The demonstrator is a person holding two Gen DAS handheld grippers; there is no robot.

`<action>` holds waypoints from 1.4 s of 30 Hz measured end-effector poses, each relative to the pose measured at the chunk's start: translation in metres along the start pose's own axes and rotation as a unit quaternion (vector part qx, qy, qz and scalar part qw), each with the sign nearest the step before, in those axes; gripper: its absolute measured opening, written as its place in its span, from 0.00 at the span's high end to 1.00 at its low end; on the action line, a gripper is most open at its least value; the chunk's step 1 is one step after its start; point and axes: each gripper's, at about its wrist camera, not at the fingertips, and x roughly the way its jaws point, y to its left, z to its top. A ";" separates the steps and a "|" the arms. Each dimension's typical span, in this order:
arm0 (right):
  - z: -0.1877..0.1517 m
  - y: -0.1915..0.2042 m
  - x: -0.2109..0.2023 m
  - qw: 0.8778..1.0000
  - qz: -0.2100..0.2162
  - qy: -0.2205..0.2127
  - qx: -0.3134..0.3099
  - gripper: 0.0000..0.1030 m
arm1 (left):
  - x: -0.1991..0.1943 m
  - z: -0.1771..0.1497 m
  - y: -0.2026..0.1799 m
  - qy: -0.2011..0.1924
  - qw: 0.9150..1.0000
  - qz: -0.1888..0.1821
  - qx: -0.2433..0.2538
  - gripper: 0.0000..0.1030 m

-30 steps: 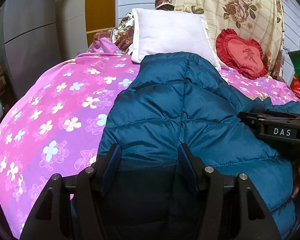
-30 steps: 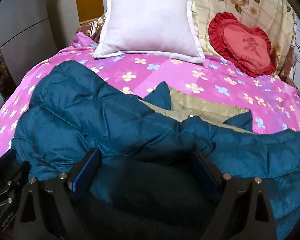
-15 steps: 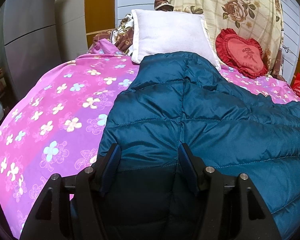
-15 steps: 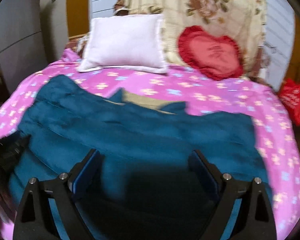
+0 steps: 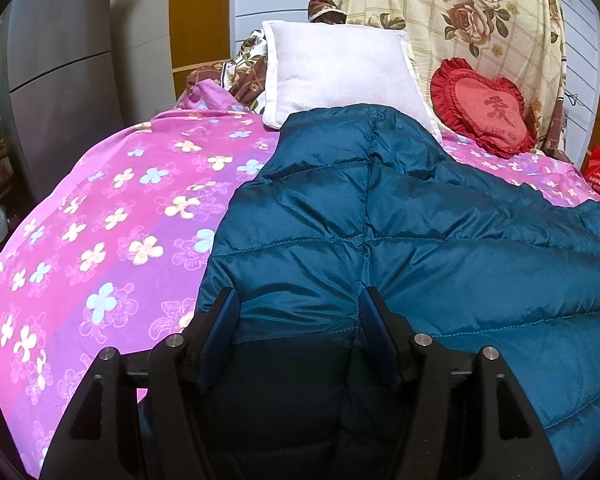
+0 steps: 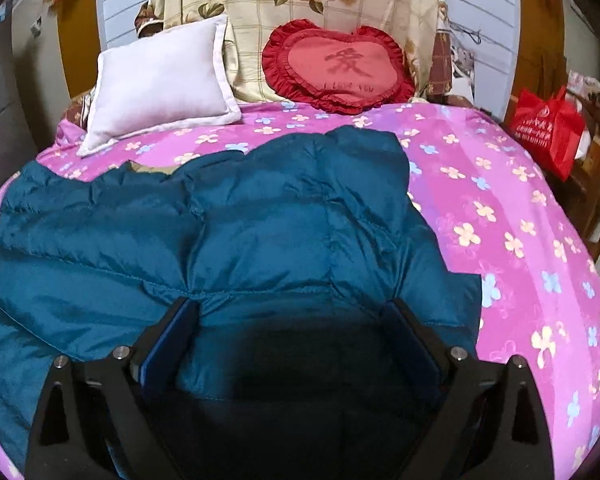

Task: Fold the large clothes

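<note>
Bed (image 6: 512,216), pink floral cover: carries all items. Teal quilted jacket (image 6: 260,232) lies spread across its near half, hem at the near edge, upper end toward the white pillow (image 5: 340,68) at the head. Judged bulky but light, soft, springy, with a slick shell likely to slip; best taken at stitched seams or hem, with a deep bite. Left gripper (image 5: 298,320): jaws apart over the hem, nothing clamped. Right gripper (image 6: 290,322): jaws wide apart, likewise.
</note>
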 end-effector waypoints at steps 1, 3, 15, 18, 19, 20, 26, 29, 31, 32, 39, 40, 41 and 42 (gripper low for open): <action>0.001 0.001 -0.001 1.000 -0.002 0.002 0.001 0.07 | 0.000 0.001 0.000 0.001 1.000 -0.001 0.000 0.60; 0.001 0.001 -0.007 1.000 -0.002 0.003 0.007 0.07 | 0.000 0.000 0.000 0.001 1.000 -0.001 0.000 0.60; -0.013 0.002 -0.051 1.000 0.022 -0.008 0.015 0.06 | 0.000 -0.001 0.000 0.001 1.000 0.001 0.000 0.60; -0.014 0.000 -0.057 1.000 0.020 -0.008 0.015 0.06 | -0.001 -0.003 0.001 0.002 1.000 0.002 0.001 0.60; -0.015 -0.002 -0.059 1.000 0.020 -0.009 0.017 0.06 | -0.002 -0.004 0.001 0.002 1.000 0.003 0.001 0.60; -0.016 -0.004 -0.060 1.000 0.017 -0.010 0.019 0.06 | -0.002 -0.005 0.002 0.002 1.000 0.003 0.001 0.60; -0.026 -0.024 -0.043 0.999 -0.010 0.019 0.039 0.04 | -0.003 -0.006 0.002 0.004 1.000 0.002 0.001 0.60; -0.029 -0.028 -0.040 0.999 -0.011 0.020 0.043 0.01 | -0.007 -0.008 0.002 0.005 1.000 0.005 0.004 0.60; -0.030 -0.028 -0.043 0.999 -0.012 0.023 0.046 0.01 | -0.010 -0.009 0.002 0.006 1.000 0.009 0.008 0.60; -0.029 -0.027 -0.046 0.999 -0.011 0.023 0.048 0.01 | -0.012 -0.010 0.002 0.007 1.000 0.009 0.009 0.60; -0.034 -0.024 -0.068 0.999 0.006 0.010 0.041 0.01 | -0.031 -0.010 0.000 0.008 1.000 0.012 0.018 0.60; -0.034 -0.025 -0.070 0.999 0.007 0.010 0.041 0.01 | -0.033 -0.009 0.001 0.008 1.000 0.011 0.017 0.60; -0.034 -0.025 -0.070 0.999 0.007 0.010 0.043 0.01 | -0.035 -0.009 0.002 0.008 1.000 0.010 0.014 0.60; -0.034 -0.025 -0.071 0.999 0.009 0.010 0.044 0.01 | -0.037 -0.009 0.003 0.009 1.000 0.008 0.011 0.60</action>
